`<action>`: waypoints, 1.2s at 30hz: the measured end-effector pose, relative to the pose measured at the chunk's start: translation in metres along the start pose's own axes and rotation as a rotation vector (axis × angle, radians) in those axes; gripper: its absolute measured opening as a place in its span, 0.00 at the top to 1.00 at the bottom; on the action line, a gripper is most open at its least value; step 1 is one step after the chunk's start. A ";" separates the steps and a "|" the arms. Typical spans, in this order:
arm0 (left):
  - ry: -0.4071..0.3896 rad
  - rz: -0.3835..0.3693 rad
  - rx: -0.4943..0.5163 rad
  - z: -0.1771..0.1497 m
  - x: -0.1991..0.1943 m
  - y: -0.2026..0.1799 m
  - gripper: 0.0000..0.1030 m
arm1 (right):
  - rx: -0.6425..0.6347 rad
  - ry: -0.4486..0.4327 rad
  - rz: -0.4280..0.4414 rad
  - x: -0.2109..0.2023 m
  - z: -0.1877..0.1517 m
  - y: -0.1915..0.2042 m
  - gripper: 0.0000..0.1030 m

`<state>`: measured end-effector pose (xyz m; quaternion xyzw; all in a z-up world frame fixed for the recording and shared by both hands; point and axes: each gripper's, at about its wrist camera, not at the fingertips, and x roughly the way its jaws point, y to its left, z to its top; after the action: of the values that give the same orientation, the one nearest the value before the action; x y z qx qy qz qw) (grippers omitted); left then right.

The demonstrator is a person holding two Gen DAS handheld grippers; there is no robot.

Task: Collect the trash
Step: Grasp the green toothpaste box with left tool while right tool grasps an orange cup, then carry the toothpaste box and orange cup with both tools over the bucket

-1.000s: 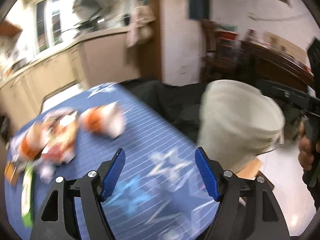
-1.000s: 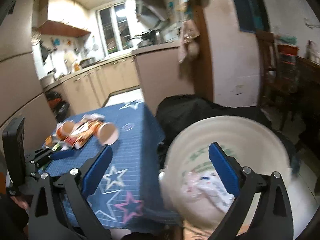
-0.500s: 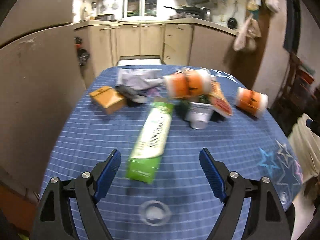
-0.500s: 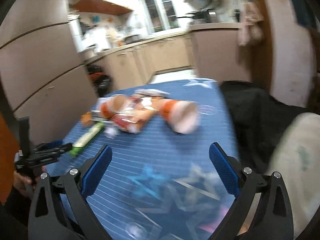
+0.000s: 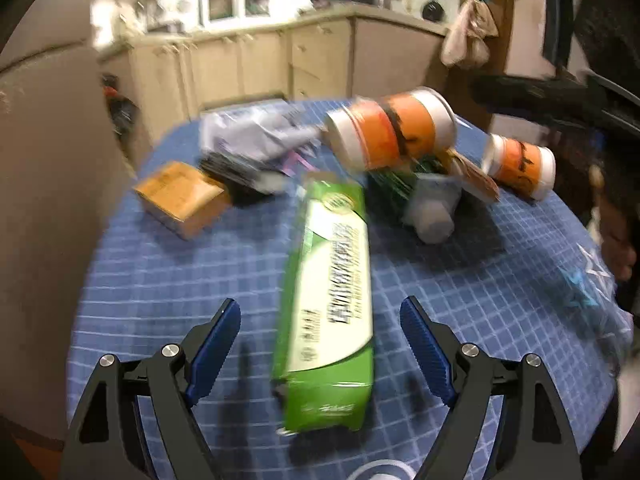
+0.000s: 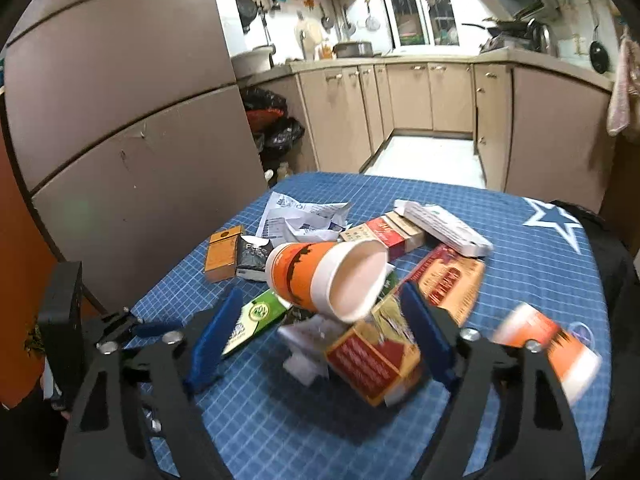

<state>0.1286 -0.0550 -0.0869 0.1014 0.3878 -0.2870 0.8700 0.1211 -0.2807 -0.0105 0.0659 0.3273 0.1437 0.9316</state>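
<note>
table (image 5: 168,280) | green box (image 5: 332,300) blurred | second cup (image 6: 552,348) smeared, half-hidden

Your left gripper (image 5: 321,354) & right gripper (image 6: 318,334): black angular frames w/ silver screws; ribbed blue pads (image 5: 216,346) line each finger's inner face.

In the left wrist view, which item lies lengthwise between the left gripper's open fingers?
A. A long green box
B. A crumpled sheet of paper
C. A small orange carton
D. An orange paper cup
A: the long green box lies on the blue tablecloth with its near end between the fingers of the left gripper, untouched by either pad; the cups, paper and carton sit farther back.
</note>
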 end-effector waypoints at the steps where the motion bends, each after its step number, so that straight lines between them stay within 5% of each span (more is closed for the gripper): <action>1: 0.011 -0.017 0.000 0.000 0.003 0.001 0.20 | 0.011 0.026 0.019 0.009 0.002 -0.002 0.36; 4: 0.020 -0.041 0.003 0.001 0.007 0.004 0.20 | 0.037 0.067 0.067 0.028 0.003 -0.006 0.48; 6: 0.029 -0.037 -0.002 0.005 0.011 0.006 0.23 | 0.033 0.095 0.094 0.037 0.004 -0.005 0.83; 9: 0.030 0.004 0.026 0.010 0.015 0.002 0.42 | 0.015 0.090 0.104 0.039 0.002 0.002 0.96; 10: 0.028 0.011 0.032 0.012 0.016 0.001 0.53 | 0.014 0.084 0.110 0.037 0.002 0.004 0.97; 15: -0.004 0.013 0.001 0.011 0.008 0.006 0.60 | -0.010 0.043 0.094 0.029 0.005 0.011 0.98; 36: -0.157 0.092 0.038 0.011 -0.095 -0.052 0.60 | -0.027 -0.179 0.061 -0.115 -0.017 0.043 0.98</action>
<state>0.0545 -0.0613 -0.0077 0.1129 0.3077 -0.2614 0.9079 0.0153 -0.2753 0.0537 0.0759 0.2385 0.1700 0.9531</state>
